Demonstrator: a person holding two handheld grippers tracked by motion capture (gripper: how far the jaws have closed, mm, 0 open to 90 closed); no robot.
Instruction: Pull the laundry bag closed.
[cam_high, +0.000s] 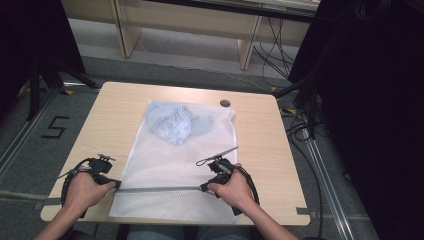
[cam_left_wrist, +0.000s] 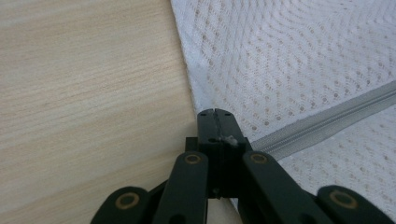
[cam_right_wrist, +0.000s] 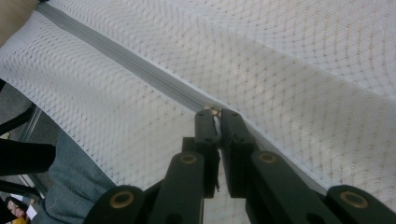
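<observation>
Both tongs, left (cam_high: 116, 184) and right (cam_high: 203, 188), pinch the crosswise zipper (cam_high: 160, 189).

Even overhead light, dark edges (soft focus)

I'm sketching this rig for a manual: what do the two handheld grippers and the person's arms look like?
Both the left gripper and right gripper are black, with two flat jaws on hinged links fixed by brass-coloured rivets. A black cable loops from each. The forearms are bare, no sleeves showing.
</observation>
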